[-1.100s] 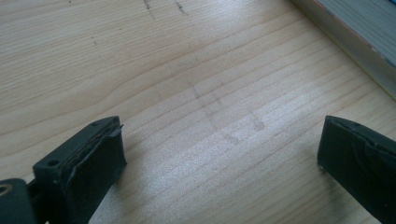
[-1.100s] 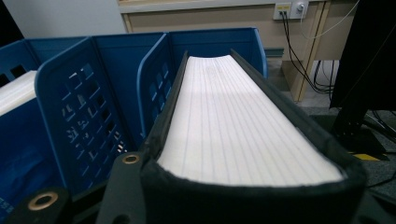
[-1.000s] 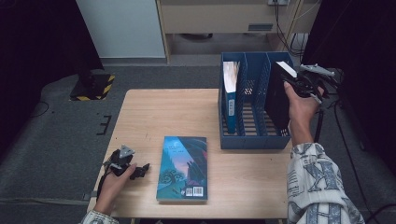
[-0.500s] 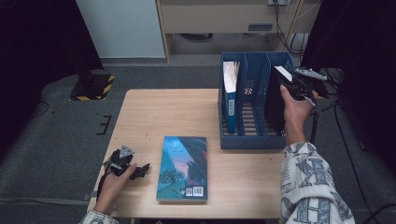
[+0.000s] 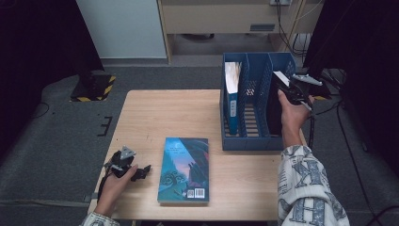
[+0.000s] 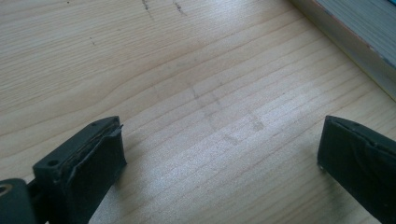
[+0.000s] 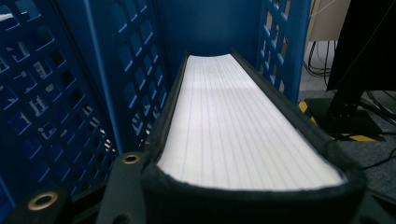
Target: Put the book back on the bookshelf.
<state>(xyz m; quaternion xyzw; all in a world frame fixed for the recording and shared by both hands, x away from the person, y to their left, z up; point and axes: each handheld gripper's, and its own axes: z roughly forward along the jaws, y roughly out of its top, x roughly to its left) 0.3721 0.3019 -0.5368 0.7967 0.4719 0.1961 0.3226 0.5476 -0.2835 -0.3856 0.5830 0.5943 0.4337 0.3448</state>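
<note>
Holding a black-covered book (image 5: 274, 101) upright, the right gripper (image 5: 288, 89) has its jaws clamped on the book's near end, and the book stands in the right-hand compartment of the blue file rack (image 5: 235, 143) at the far right of the wooden table (image 5: 155, 113). In the right gripper view the book's (image 7: 243, 135) white page edge runs away from the camera between the rack's (image 7: 116, 84) perforated blue walls, with its black cover wrapped round the near corner. A second book (image 5: 232, 96), with a blue spine and white pages, stands in the rack's left compartment, while the middle compartment lies between the two. The left gripper (image 5: 141, 172) rests low over the table's near left corner, its jaws standing well apart with nothing between them; in the left gripper view bare wood (image 6: 196, 93) shows between the two black pads (image 6: 100, 154). Just beside that gripper, a teal-covered book (image 5: 184, 168) lies flat on the table, cover up, and its page edge (image 6: 355, 37) shows in the upper right of the left gripper view.
</note>
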